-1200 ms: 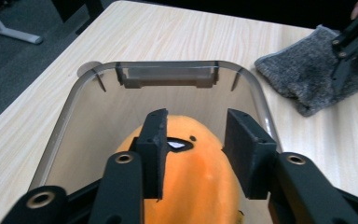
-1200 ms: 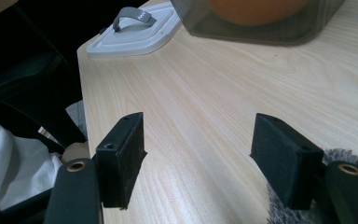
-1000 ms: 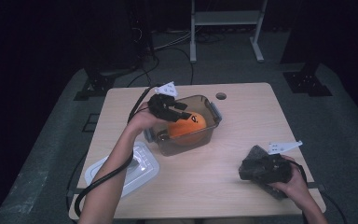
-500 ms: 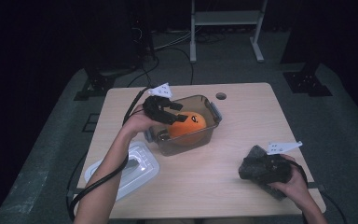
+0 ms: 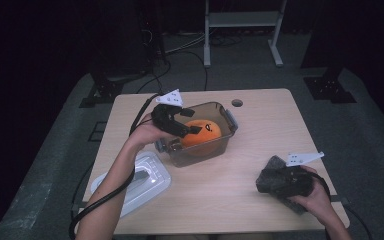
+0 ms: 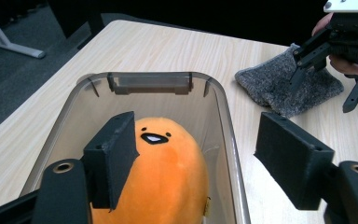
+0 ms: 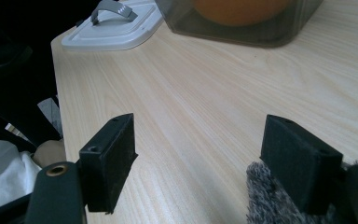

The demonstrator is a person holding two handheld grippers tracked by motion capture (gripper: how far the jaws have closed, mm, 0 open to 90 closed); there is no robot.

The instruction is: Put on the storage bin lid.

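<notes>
An orange plush toy with a small face lies in a clear brownish container at the table's middle. My left gripper hovers over the container's left end. Its jaws have just been opening and stand open, one above the plush and the other beyond the container's wall, with nothing pressed between them. At the front right, my right gripper rests open on a grey fuzzy cloth. The cloth lies under one jaw, not between the pads.
A white lid with a grey handle lies at the front left of the wooden table. Cables trail off the left edge. A small round hole sits near the table's far edge.
My left gripper has drawn back slightly to the left over the container and its jaws have spread. The plush stays in the container. The right hand has not moved.
</notes>
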